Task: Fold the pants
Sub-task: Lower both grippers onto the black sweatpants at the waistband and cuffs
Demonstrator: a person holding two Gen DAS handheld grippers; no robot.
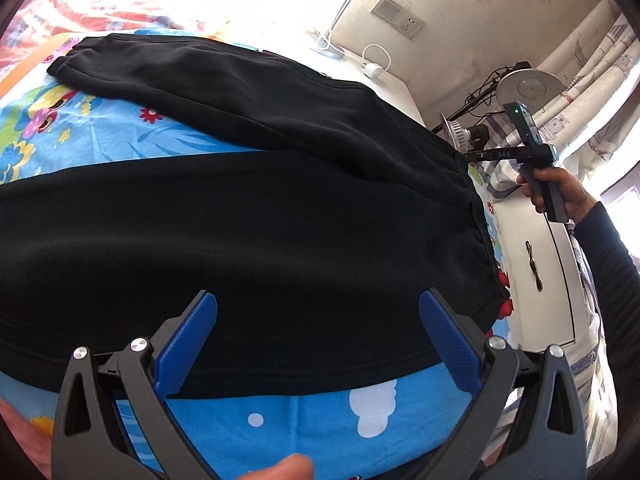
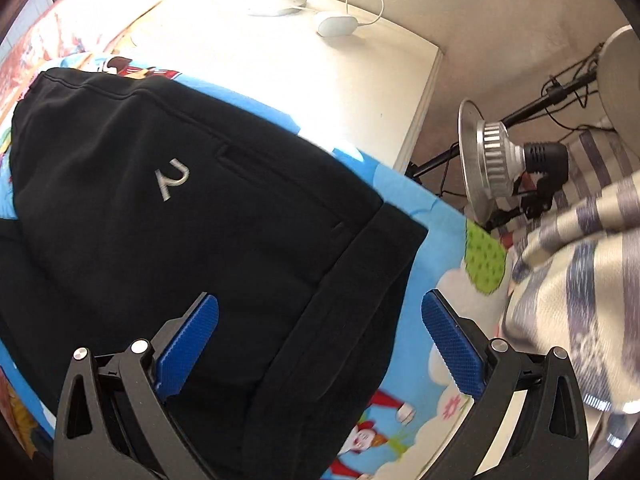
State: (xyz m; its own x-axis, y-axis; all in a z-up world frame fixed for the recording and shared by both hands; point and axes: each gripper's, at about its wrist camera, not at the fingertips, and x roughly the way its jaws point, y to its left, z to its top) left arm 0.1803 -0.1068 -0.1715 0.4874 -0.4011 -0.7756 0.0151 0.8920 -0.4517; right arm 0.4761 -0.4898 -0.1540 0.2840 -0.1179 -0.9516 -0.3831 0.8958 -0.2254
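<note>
Fingers (image 1: 318,312) (image 2: 320,314) of both grippers gape empty over black pants (image 1: 240,220) (image 2: 200,240); only right view shows their logo (image 2: 172,182).

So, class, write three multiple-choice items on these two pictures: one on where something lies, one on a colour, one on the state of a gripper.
1. Where do the black pants lie?
A. on the cartoon-print sheet
B. on the floor
C. over a chair

2. What colour are the pads on the right hand-held gripper?
A. red
B. blue
C. green

3. How does the left hand-held gripper stand?
A. shut on the pants
B. shut on nothing
C. open over the pants

Answers: 1 A, blue sheet shows all round the pants; 2 B, both pads are blue; 3 C, its fingers stand wide apart with nothing between them.
</note>
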